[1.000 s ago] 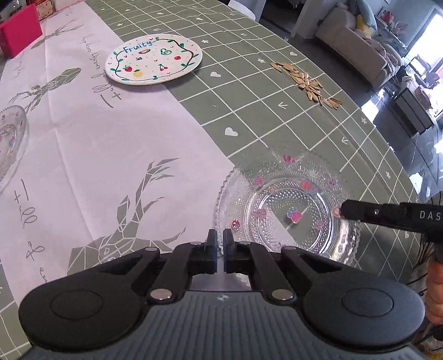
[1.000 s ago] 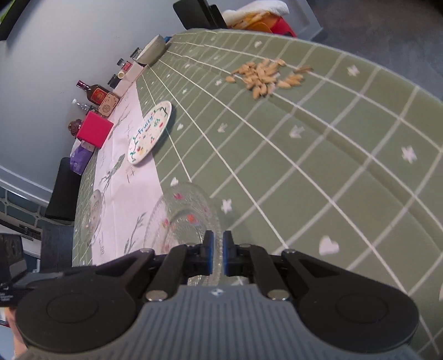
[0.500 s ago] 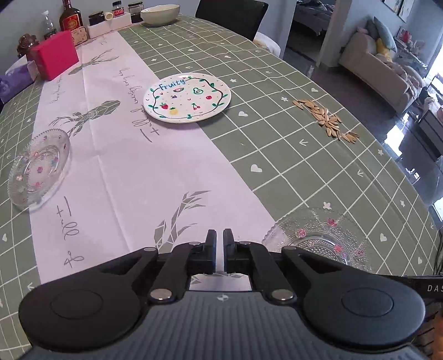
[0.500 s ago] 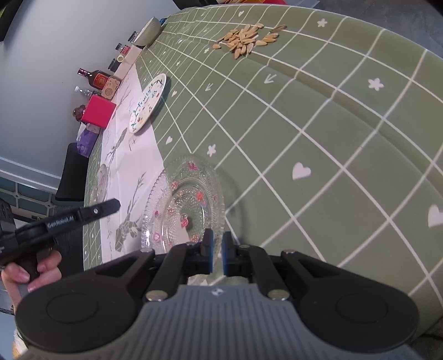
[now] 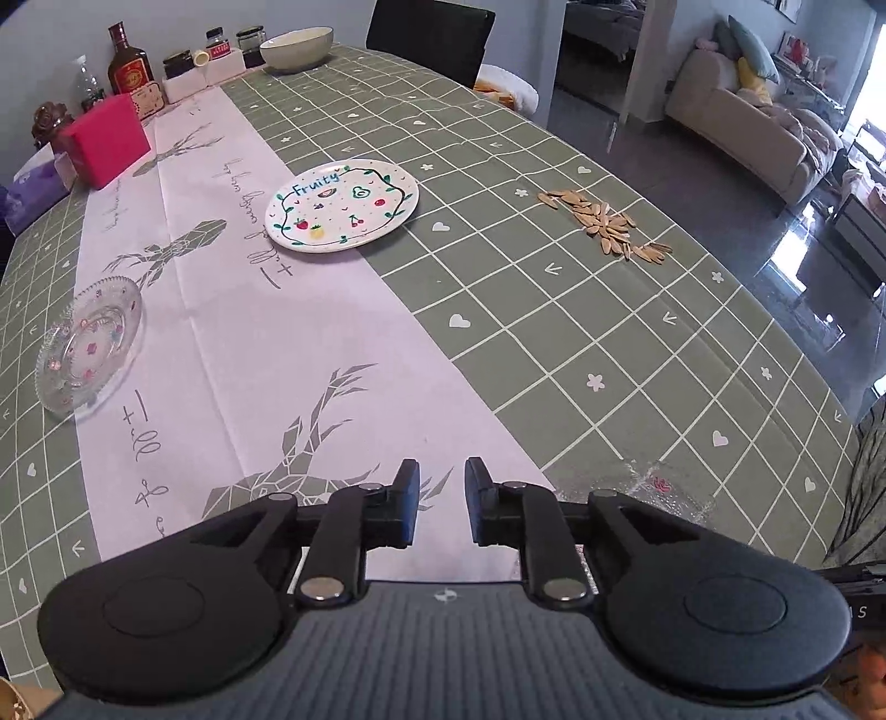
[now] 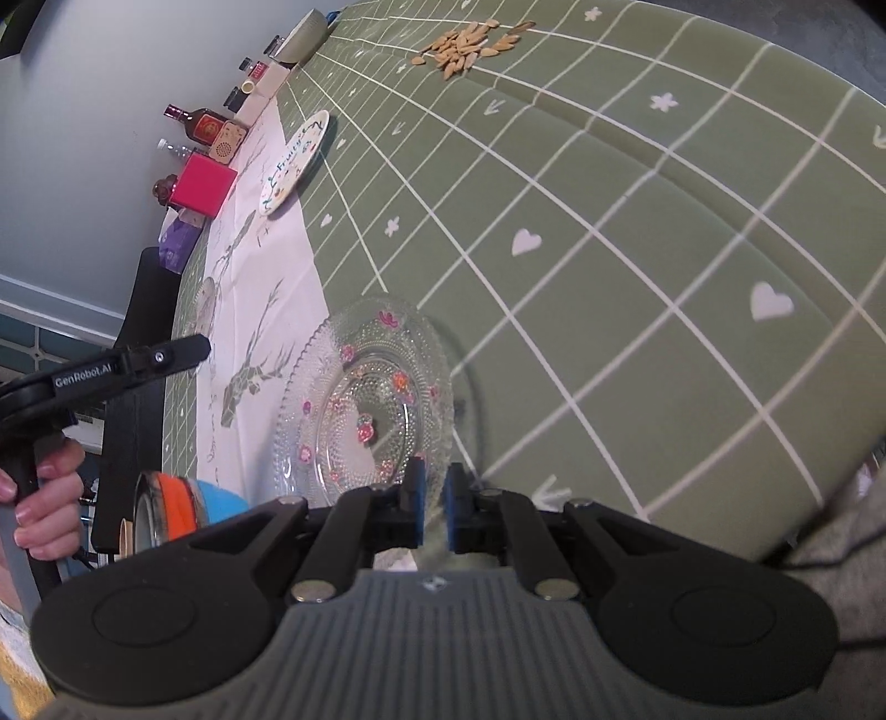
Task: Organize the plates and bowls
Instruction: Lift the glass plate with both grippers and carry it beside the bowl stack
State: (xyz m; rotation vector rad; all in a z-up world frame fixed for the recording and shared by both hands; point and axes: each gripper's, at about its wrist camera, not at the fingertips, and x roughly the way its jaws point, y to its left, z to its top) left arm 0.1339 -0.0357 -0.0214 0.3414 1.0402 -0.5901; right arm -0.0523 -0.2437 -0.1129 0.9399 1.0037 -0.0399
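My right gripper [image 6: 432, 507] is shut on the near rim of a clear glass plate with pink flowers [image 6: 365, 399], which sits tilted at the table's near edge. Only a sliver of that plate [image 5: 659, 487] shows in the left wrist view. My left gripper [image 5: 437, 501] hangs above the white runner with its jaws opening and nothing between them. The right wrist view shows the left gripper [image 6: 202, 348] from the side, held by a hand, left of the plate. A white "Fruity" plate [image 5: 341, 206] lies mid-table. A second glass plate [image 5: 88, 346] rests at the left, and a pale bowl [image 5: 296, 50] stands at the far end.
Sunflower seeds [image 5: 606, 224] are scattered on the green cloth at the right. A pink box [image 5: 105, 141], bottles and jars [image 5: 130, 66] line the far left edge. An orange and blue object [image 6: 183, 507] sits low beside the left hand. A dark chair [image 5: 432, 33] stands behind the table.
My left gripper has lifted away from the flowered glass plate and its jaws have parted. The right gripper has kept its hold on the rim and drawn the plate toward the near edge.
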